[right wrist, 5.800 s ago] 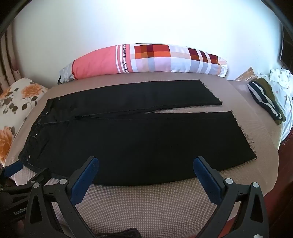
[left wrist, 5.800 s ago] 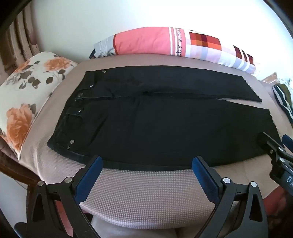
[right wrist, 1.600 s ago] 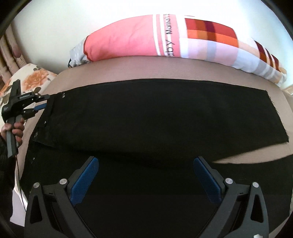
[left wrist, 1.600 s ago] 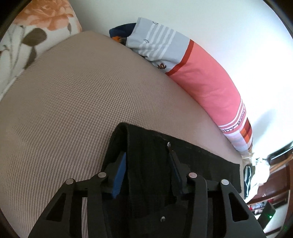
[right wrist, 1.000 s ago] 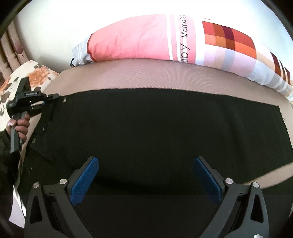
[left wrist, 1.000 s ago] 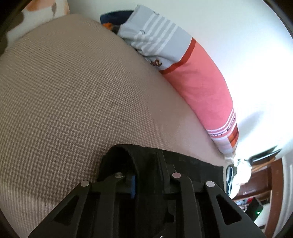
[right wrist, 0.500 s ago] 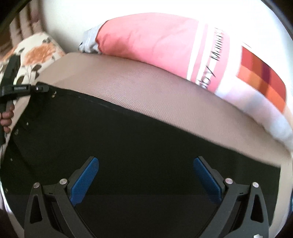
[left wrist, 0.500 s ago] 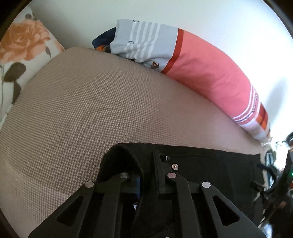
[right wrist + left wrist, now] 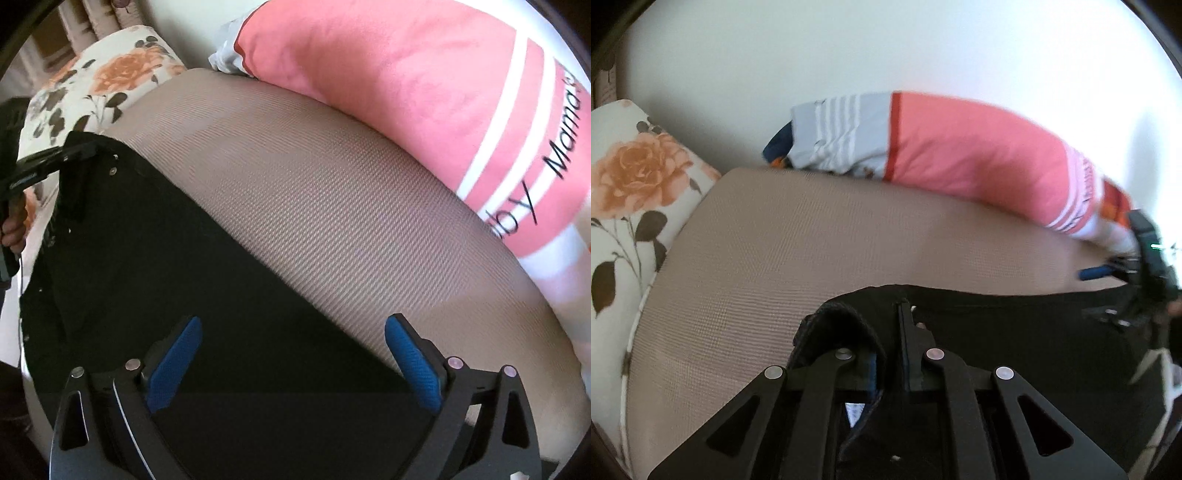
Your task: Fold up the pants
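Now you are clamping your left gripper (image 9: pixel 888 363) on the black pants' (image 9: pixel 155 266) waistband on the bed (image 9: pixel 332 206), holding your right gripper (image 9: pixel 291 354) spread wide beside the "Mama"-lettered pillow (image 9: pixel 424 85).

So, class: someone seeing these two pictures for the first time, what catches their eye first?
The black pants spread dark across the tan bed cover, their waistband pinched in the left gripper. Behind lies the bright pink pillow. The right gripper hovers open over the pants' edge.

Right hand-held gripper (image 9: pixel 291 354) gapes over black pants (image 9: pixel 155 280); left hand-held gripper (image 9: pixel 79 149) pinches their far corner.
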Action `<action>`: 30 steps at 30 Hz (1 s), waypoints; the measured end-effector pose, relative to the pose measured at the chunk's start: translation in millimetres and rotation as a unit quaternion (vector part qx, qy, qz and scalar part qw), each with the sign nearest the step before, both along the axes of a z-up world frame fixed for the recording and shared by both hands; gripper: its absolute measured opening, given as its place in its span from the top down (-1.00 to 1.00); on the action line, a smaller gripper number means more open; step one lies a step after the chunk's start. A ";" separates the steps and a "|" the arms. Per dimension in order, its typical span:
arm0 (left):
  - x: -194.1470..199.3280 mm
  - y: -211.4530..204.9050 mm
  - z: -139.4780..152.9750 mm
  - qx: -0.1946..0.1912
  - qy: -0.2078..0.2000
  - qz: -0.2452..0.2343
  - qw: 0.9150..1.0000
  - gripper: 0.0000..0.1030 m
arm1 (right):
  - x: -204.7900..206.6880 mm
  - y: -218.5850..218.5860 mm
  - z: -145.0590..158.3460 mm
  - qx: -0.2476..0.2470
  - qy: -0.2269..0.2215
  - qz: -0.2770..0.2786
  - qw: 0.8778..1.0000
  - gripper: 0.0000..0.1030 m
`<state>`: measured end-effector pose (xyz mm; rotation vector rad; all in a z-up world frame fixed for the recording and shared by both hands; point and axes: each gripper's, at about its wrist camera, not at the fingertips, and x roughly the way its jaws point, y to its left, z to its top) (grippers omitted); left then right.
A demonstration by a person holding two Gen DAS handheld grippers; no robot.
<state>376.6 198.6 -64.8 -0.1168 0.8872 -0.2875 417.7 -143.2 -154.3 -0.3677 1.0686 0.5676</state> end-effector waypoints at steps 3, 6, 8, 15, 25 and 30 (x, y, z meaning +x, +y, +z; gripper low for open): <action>-12.4 9.4 14.3 -0.051 -0.011 -0.004 0.999 0.83 | 11.6 -3.1 2.1 0.007 0.016 0.031 0.999 -0.83; -21.8 17.5 24.9 -0.084 -0.023 -0.003 0.996 0.83 | 23.0 -5.9 1.6 0.020 0.047 0.063 0.997 -0.75; -27.0 24.6 27.9 -0.103 -0.028 0.000 0.994 0.83 | 29.6 -10.6 0.3 0.029 0.076 0.088 0.993 -0.65; -37.1 34.6 30.5 -0.129 -0.035 0.009 0.991 0.83 | 35.2 -4.2 -3.5 0.066 0.154 0.164 0.972 -0.29; -32.6 31.8 27.1 -0.119 -0.033 0.019 0.992 0.83 | 27.5 -29.6 -12.1 0.030 0.187 0.162 0.968 0.34; -32.3 30.7 24.7 -0.119 -0.031 0.021 0.992 0.83 | 20.3 -40.9 -13.1 -0.004 0.179 0.148 0.973 0.68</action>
